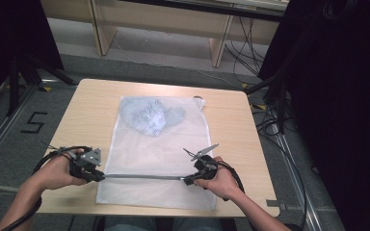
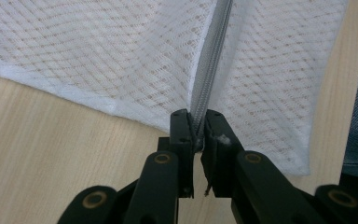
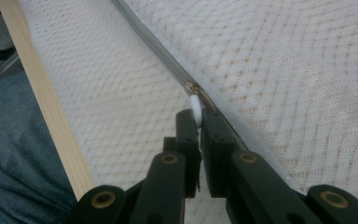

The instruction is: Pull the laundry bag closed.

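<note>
A white mesh laundry bag (image 1: 154, 144) lies flat on the wooden table (image 1: 221, 120), with a grey-blue garment (image 1: 149, 115) inside its far half. A grey zipper (image 1: 142, 176) runs across the bag near the front. My left gripper (image 1: 101, 176) is shut on the zipper's left end (image 2: 198, 128), at the bag's left edge. My right gripper (image 1: 185, 180) is shut on the white zipper pull (image 3: 196, 109), toward the right end of the zipper. The zipper line (image 3: 158, 46) runs away from the pull and looks closed there.
The table's front edge (image 3: 51, 112) lies close to the bag, with the person's jeans (image 3: 14, 163) beyond it. Bare table lies left (image 1: 86, 115) and right of the bag. Cables (image 1: 270, 125) trail on the floor at the right.
</note>
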Motion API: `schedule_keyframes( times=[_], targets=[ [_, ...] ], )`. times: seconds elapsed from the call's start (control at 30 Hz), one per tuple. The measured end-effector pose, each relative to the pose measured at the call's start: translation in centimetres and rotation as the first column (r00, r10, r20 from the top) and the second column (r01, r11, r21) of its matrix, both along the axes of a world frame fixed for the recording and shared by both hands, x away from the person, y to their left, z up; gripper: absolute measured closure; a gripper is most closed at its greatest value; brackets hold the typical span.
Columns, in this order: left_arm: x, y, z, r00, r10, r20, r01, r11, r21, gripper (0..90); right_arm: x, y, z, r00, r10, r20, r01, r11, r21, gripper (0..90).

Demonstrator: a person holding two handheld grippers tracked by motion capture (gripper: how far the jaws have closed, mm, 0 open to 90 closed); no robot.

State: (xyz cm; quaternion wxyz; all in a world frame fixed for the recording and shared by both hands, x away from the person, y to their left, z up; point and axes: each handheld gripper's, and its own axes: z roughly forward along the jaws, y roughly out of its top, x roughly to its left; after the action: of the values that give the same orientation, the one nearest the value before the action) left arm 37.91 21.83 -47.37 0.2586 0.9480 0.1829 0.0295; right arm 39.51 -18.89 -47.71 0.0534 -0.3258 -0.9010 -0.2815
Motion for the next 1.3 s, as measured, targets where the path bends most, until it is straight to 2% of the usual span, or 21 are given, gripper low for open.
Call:
schedule_keyframes(
  times=[0.43,0.57,0.6,0.67,0.87,1.0,1.07,1.1,1.13,1.3],
  targets=[
    [0.0,0.1,-0.1,1.0,0.0,0.001,0.0,1.0,-0.003,82.7,0.0,-0.5,-0.1,1.0,-0.006,-0.001,0.006,1.0,-0.008,87.1],
    [0.1,0.0,-0.2,1.0,-0.005,0.001,0.005,1.0,0.0,82.7,-0.1,-0.9,-0.1,0.9996,-0.023,-0.017,0.023,1.0,-0.014,87.1],
    [0.1,0.0,-0.2,1.0,-0.001,-0.004,0.001,1.0,0.001,82.6,0.0,-1.0,-0.2,1.0,-0.009,0.001,0.009,1.0,-0.003,87.1],
    [0.1,0.0,-0.2,1.0,-0.004,-0.001,0.004,1.0,0.002,82.6,-0.1,-1.1,-0.1,0.9996,-0.025,-0.015,0.025,1.0,-0.012,87.1],
    [0.1,0.0,-0.2,1.0,0.001,-0.002,-0.001,1.0,-0.003,82.6,0.0,-1.4,-0.2,0.9997,-0.025,-0.002,0.025,1.0,-0.01,87.1],
    [0.1,0.0,-0.2,1.0,0.002,-0.001,-0.002,1.0,-0.006,82.6,-0.1,-1.5,-0.2,0.9995,-0.03,-0.008,0.03,0.999,-0.013,87.1],
    [0.1,0.0,-0.2,1.0,-0.005,0.0,0.005,1.0,0.0,82.6,-0.4,-1.4,0.1,0.9951,-0.073,-0.066,0.071,0.997,-0.031,87.1],
    [0.1,0.0,-0.2,1.0,0.0,0.0,0.0,1.0,-0.006,82.6,-0.4,-1.4,0.0,0.9956,-0.071,-0.062,0.069,0.997,-0.029,87.1],
    [0.1,0.0,-0.2,1.0,0.0,0.0,0.0,1.0,-0.007,82.6,-0.1,-1.6,-0.2,0.9993,-0.033,-0.016,0.033,0.999,-0.011,87.1],
    [0.1,0.2,-0.2,1.0,-0.004,0.003,0.004,1.0,0.0,82.6,0.0,-1.9,-0.2,0.9988,-0.046,-0.013,0.046,0.999,-0.023,87.1]
  ],
)
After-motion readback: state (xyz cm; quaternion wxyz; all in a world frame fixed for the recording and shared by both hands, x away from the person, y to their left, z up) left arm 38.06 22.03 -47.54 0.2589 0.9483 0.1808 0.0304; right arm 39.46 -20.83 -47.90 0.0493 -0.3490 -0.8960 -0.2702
